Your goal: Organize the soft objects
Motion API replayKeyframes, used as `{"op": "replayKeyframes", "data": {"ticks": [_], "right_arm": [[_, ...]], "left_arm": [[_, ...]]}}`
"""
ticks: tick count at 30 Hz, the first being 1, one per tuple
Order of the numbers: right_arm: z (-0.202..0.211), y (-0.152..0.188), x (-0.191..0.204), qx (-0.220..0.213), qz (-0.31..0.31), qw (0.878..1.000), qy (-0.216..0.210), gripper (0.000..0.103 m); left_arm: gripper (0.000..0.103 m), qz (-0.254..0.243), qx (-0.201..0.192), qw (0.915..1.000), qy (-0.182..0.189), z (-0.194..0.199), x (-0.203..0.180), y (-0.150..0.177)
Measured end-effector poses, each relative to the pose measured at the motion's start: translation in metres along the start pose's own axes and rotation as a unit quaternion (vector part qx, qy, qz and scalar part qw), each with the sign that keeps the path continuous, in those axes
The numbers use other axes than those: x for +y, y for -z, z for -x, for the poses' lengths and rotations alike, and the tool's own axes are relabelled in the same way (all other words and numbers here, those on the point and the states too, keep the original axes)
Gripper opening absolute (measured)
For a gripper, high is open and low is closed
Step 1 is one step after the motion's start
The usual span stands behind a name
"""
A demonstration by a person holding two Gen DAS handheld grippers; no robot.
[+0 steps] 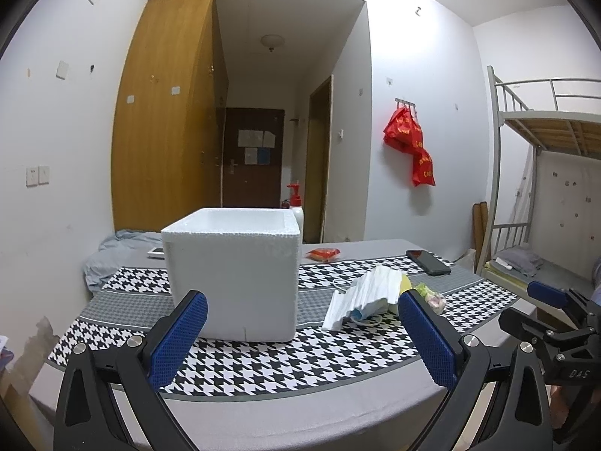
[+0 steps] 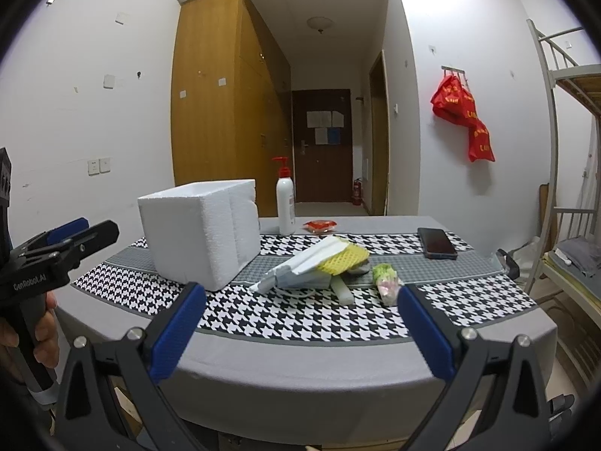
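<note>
Right of the foam box (image 2: 199,229), the soft pile (image 2: 319,267) lies mid-table: light, limp, likely crushable; best pinched at its near edge. Left gripper (image 1: 302,323) and right gripper (image 2: 300,315) both spread, empty.

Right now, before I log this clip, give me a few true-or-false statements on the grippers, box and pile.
1. Both grippers, left and right, are open and hold nothing. True.
2. The foam box lies on its side. False: it stands upright, open top up.
3. The pile of soft things is inside the box. False: it lies on the table beside it.
4. A phone lies on the table. True.
5. The pump bottle has a red top. True.
</note>
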State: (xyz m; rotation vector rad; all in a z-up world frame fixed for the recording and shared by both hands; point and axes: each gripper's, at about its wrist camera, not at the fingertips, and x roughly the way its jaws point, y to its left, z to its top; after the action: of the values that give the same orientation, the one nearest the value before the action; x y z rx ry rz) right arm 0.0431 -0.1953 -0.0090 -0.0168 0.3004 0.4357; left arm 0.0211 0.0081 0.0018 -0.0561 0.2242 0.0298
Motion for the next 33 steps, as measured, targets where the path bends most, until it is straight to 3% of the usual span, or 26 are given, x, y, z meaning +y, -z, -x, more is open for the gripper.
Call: {"op": "replayKeyframes", "data": {"ticks": [17,33], "right_arm": [[-0.038,-0.007,-0.022,0.028,-0.013,0.999,0.015,0.103],[-0.081,0.004,-0.056,0.080,-0.030,0.995,0.048,0.103]], "left_arm": [[0.102,-0.022,0.050,0.9979,0.036,-0.049,-0.013,-0.002],[0.102,-0.061,0.100,0.9895,0.084,-0.103,-0.044,0.007]]}}
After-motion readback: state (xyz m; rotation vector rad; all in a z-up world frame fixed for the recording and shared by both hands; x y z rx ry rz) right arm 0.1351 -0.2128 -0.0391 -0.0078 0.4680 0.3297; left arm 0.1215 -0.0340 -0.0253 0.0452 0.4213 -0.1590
